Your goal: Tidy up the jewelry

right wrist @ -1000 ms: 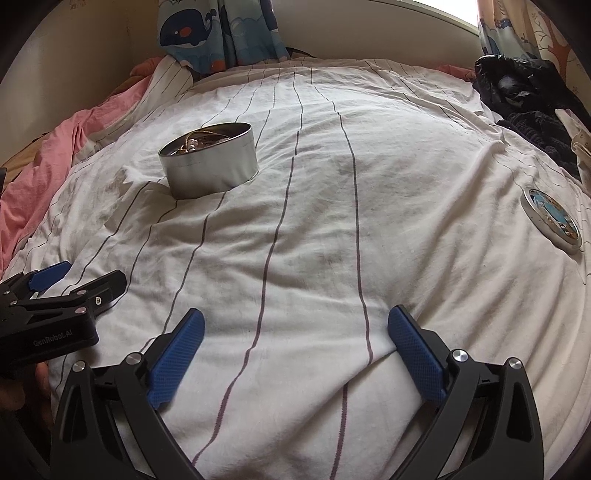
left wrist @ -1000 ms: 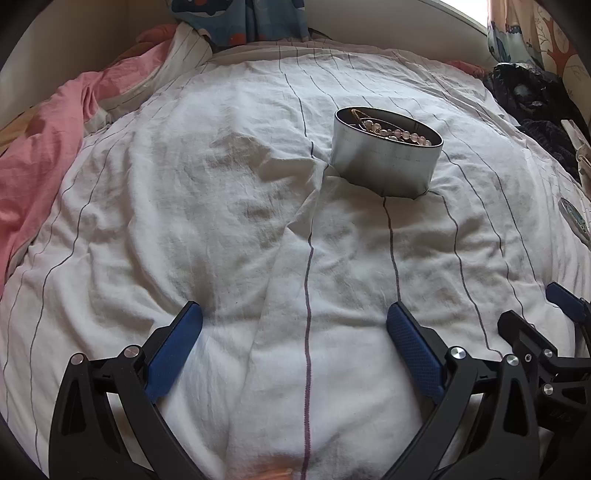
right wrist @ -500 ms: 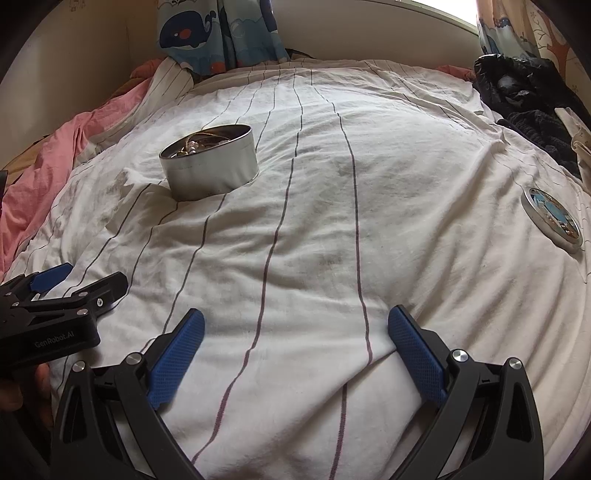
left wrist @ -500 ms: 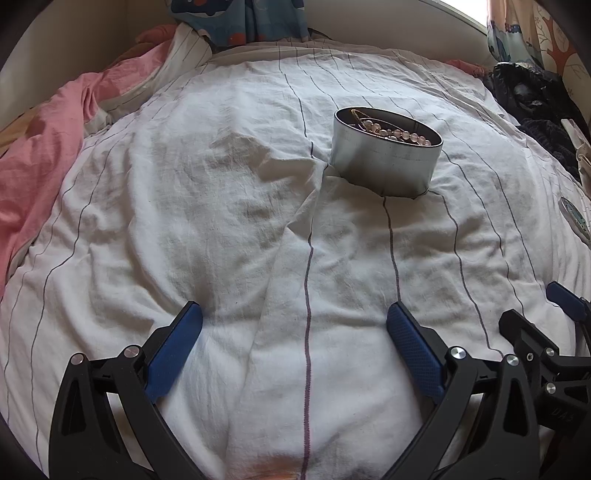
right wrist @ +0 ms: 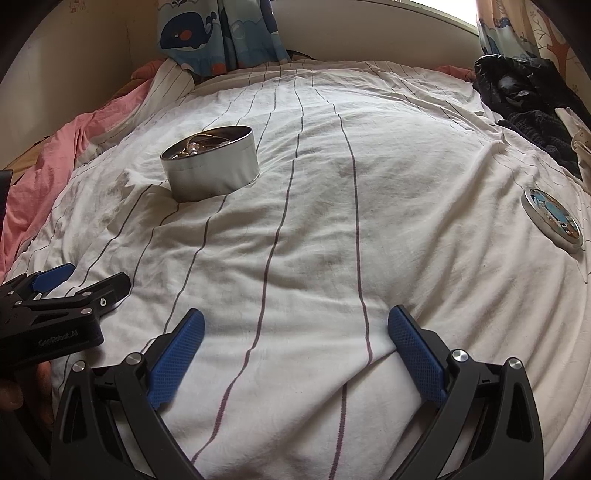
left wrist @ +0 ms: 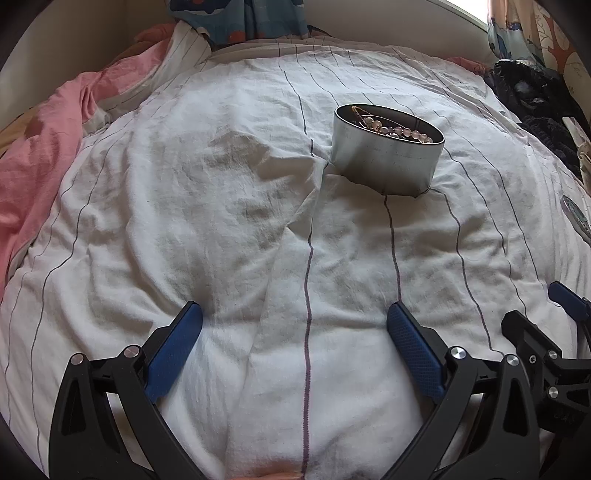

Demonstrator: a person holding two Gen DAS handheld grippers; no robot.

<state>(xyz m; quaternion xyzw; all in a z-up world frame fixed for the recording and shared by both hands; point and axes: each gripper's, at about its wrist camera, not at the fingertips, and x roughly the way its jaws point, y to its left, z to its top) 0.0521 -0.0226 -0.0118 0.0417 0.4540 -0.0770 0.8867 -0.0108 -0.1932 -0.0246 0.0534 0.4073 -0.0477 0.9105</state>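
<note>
- left gripper (left wrist: pixel 293 330) jaws spread wide, holding nothing, low over the white striped duvet (left wrist: pixel 229 206)
- right gripper (right wrist: pixel 295 332) also wide open and empty, just beside the left one
- round metal tin (left wrist: pixel 386 158) sits on the duvet ahead, lid off, bead bracelet (left wrist: pixel 400 130) and a thin chain inside
- tin lid (right wrist: pixel 552 219) lies flat, well apart, far right
- pink sheet (left wrist: pixel 40 155) bunched at left

Soft daylight from blown-out window (right wrist: pixel 439 9) upper right, sharp focus, fisheye-bent, dark-vignetted corners
</note>
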